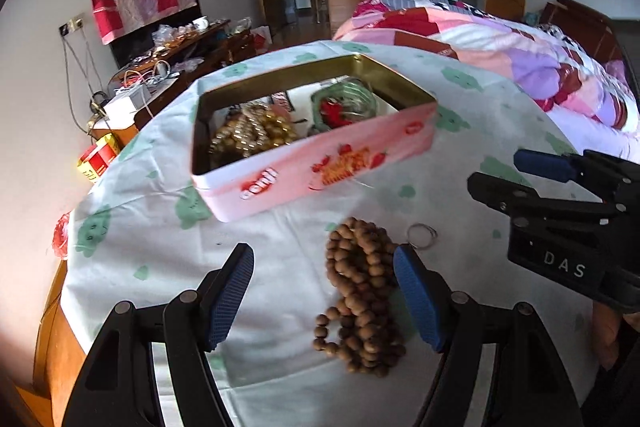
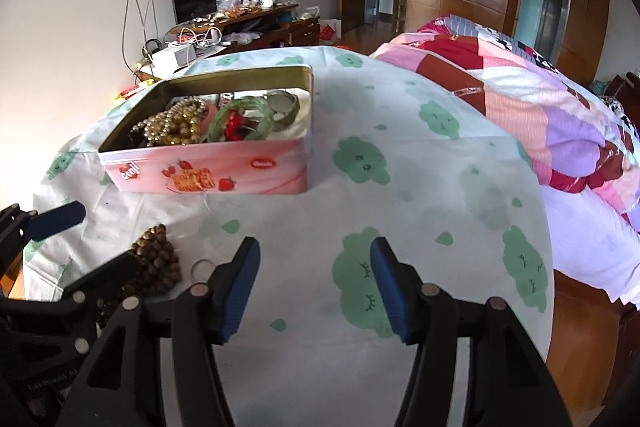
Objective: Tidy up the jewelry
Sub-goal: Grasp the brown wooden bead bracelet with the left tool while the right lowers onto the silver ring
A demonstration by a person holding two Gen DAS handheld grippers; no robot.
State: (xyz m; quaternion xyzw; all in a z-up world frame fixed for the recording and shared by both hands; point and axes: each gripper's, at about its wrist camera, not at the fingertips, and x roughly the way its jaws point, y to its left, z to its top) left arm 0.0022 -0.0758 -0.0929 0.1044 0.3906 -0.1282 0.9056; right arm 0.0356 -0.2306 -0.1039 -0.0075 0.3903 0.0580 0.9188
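A pink tin box [image 1: 320, 163] [image 2: 208, 171] stands open on the table with gold beads [image 1: 252, 133] [image 2: 176, 129] and green bangles [image 1: 346, 103] [image 2: 240, 121] inside. A brown wooden bead string [image 1: 360, 291] [image 2: 154, 261] lies heaped on the cloth in front of it, beside a thin metal ring [image 1: 422, 235] [image 2: 202, 269]. My left gripper [image 1: 324, 263] is open above the cloth, its right pad next to the beads. My right gripper [image 2: 314, 257] is open and empty to the right of the ring; it also shows in the left wrist view [image 1: 496, 173].
The table wears a white cloth with green cloud prints [image 2: 360, 159]. A bed with a patchwork quilt [image 2: 540, 99] runs along the right. A cluttered wooden desk [image 2: 240, 23] stands behind at the wall. The table's edges fall away at left and right.
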